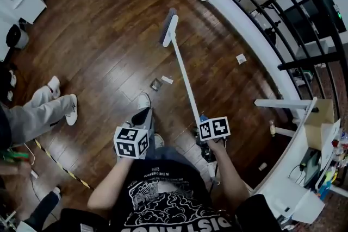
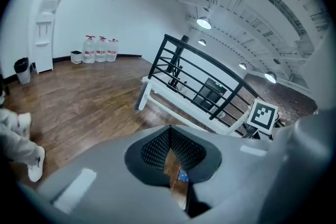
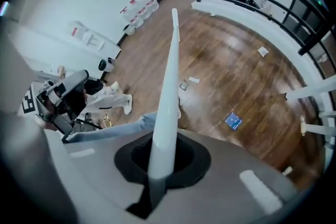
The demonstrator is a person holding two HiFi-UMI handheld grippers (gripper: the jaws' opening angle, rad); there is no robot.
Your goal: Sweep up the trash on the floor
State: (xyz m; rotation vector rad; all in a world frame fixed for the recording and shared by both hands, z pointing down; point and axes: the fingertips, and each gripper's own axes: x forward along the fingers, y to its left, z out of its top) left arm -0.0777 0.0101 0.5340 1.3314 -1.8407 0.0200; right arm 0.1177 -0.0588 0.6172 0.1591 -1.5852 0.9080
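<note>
A white-handled broom has its grey head (image 1: 168, 30) on the wood floor far ahead, also seen as the broom head (image 2: 142, 97). My right gripper (image 1: 201, 126) is shut on the broom's handle (image 3: 167, 107), low on the shaft. My left gripper (image 1: 142, 117) hangs beside it over a white shoe, its pads (image 2: 157, 149) closed together on nothing. Trash lies scattered: two small scraps (image 1: 160, 82) mid-floor, shown too as scraps (image 3: 188, 83), a blue piece (image 3: 233, 121) near my feet, and a white piece (image 1: 241, 58) by the curb.
A black railing (image 1: 283, 13) on a white curb curves along the right. A white table (image 1: 296, 133) with a cardboard box stands at right. A seated person's legs (image 1: 46, 108) and yellow-black tape lie at left. Water jugs (image 2: 100, 49) and a black bin (image 1: 16, 36) line the far wall.
</note>
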